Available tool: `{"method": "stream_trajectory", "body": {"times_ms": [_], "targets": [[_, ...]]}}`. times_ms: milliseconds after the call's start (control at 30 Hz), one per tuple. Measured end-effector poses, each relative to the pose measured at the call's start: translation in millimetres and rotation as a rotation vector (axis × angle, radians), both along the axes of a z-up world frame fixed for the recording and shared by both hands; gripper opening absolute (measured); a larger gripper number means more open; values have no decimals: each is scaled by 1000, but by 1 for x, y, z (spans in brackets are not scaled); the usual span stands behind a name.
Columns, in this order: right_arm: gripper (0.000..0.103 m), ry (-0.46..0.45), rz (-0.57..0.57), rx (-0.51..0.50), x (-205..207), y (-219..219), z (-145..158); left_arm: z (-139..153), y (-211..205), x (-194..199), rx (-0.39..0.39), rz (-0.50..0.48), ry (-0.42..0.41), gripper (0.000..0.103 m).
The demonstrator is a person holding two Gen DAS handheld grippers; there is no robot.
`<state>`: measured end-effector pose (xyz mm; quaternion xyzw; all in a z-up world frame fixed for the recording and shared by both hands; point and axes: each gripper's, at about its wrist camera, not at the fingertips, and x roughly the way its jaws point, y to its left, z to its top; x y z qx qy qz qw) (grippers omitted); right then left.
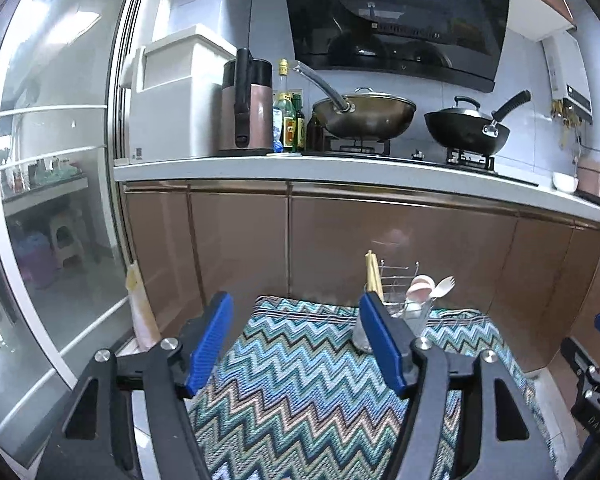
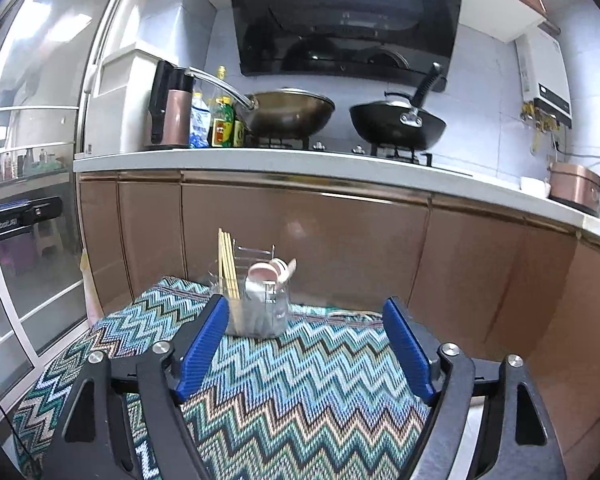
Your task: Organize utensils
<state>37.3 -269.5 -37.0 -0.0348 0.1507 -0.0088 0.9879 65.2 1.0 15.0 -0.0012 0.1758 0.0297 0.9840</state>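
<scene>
A clear utensil holder [image 2: 260, 312] with a wire frame stands at the far end of a zigzag-patterned cloth [image 2: 300, 380]. Wooden chopsticks [image 2: 227, 268] stand upright in its left part, pale spoons [image 2: 272, 270] in its right. In the left wrist view the same holder [image 1: 412, 312] shows behind the right finger, with chopsticks [image 1: 374, 278] and spoons [image 1: 428, 288]. My left gripper [image 1: 296, 344] is open over the cloth with nothing between its blue pads. My right gripper [image 2: 306, 344] is open too, short of the holder and empty.
Brown cabinet fronts [image 2: 340, 232] rise behind the cloth under a white counter [image 2: 260, 160]. On it stand two woks [image 2: 292, 114], bottles and a kettle [image 2: 172, 116]. A glass sliding door [image 1: 52, 200] is at the left. The other gripper [image 1: 596, 360] shows at the right edge.
</scene>
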Motion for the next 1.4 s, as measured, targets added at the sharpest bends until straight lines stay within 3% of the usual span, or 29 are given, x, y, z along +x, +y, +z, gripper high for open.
{"method": "stream_trajectory", "body": {"times_ms": [267, 433, 1400], "targets": [[96, -14, -83, 17, -17, -2, 13, 14, -4, -26, 23, 32, -72, 74], [99, -24, -117, 34, -21, -8, 24, 19, -9, -33, 41, 30, -91, 78], [103, -74, -137, 27, -27, -15, 28, 22, 1, -40, 44, 144, -150, 80]]}}
